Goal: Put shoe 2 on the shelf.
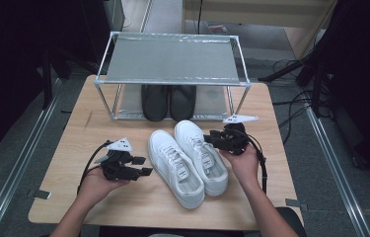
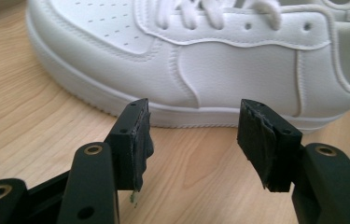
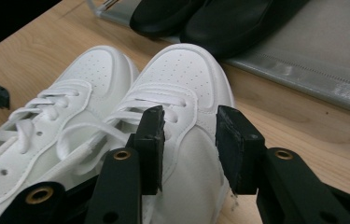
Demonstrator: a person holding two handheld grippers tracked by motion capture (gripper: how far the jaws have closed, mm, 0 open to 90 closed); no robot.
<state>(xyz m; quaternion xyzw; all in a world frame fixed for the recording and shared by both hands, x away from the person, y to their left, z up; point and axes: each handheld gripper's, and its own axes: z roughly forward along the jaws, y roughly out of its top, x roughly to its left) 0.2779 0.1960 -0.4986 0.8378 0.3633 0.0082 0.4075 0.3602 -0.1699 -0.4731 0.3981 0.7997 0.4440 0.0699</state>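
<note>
I have the left gripper just off the outer side of the left white sneaker, its jaws spread wide with nothing between them; in the left gripper view the shoe's sidewall lies just ahead of the fingertips, apart from them. My right gripper sits against the right white sneaker, jaws partly apart over its collar edge, and I cannot tell whether the pads touch it. Beyond both grippers, black shoes rest on the rack.
</note>
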